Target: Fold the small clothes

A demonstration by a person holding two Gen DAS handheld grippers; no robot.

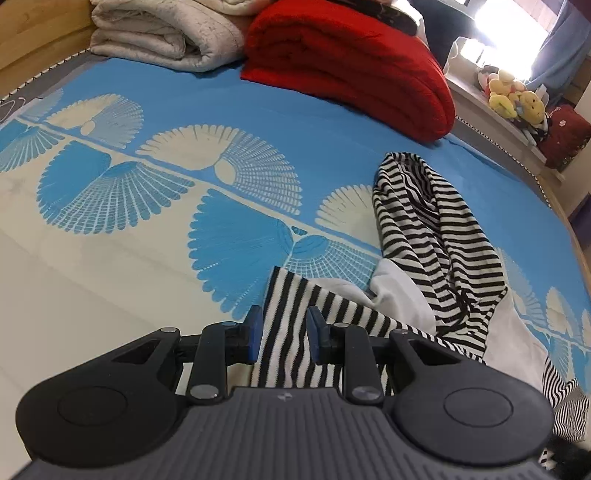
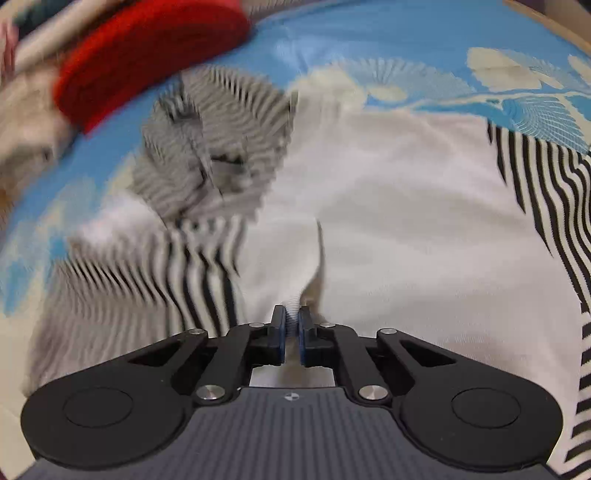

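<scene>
A small garment with a white body and black-and-white striped sleeves point(image 1: 436, 236) lies crumpled on a blue and cream patterned bed sheet point(image 1: 147, 206). My left gripper point(image 1: 284, 328) is open, its blue pads on either side of a striped sleeve end point(image 1: 284, 314) without pinching it. In the right wrist view the same garment point(image 2: 406, 206) spreads ahead, blurred by motion. My right gripper point(image 2: 291, 325) is shut on a fold of its white fabric, which bunches up between the pads.
A folded red blanket point(image 1: 347, 62) and a folded beige quilt point(image 1: 159, 33) lie at the far end of the bed. Plush toys point(image 1: 513, 96) sit on a ledge at the far right. The wooden bed frame point(image 1: 22, 44) runs along the left.
</scene>
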